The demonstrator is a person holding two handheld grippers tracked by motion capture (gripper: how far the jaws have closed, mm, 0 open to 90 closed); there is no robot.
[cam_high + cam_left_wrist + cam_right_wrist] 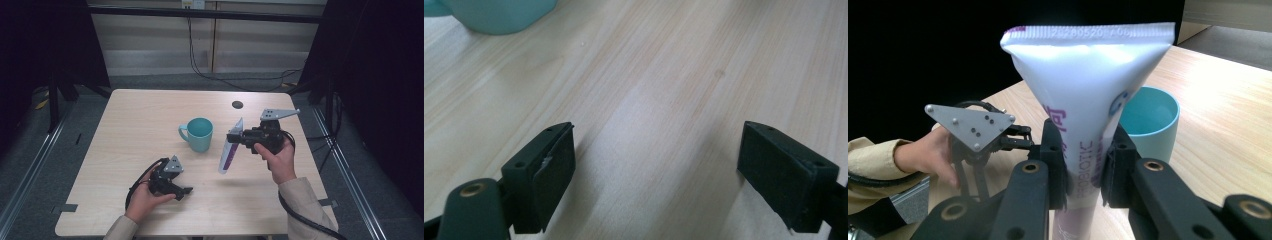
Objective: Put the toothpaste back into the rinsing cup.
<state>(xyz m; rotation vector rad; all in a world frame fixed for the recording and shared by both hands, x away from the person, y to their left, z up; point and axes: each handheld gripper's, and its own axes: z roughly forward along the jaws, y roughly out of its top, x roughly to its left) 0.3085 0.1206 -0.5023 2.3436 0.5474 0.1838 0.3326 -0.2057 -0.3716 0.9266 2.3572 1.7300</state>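
My right gripper (233,137) (1085,167) is shut on a white tube with purple print (229,152) (1088,90), held above the table. The tube's crimped flat end points up and its lower end hangs toward the tabletop. Just left of the tube in the high view stands a teal mug (199,134) (1149,117), upright, with its handle to the left. My left gripper (186,191) (656,150) lies low over the table near the front left. It is open with only bare wood between its jaws. The mug's base (499,15) sits far ahead of it at upper left.
The light wooden table (140,115) has a small dark round hole (237,104) near its back right. Black curtains stand at both sides, and cables (215,75) trail on the floor behind the table.
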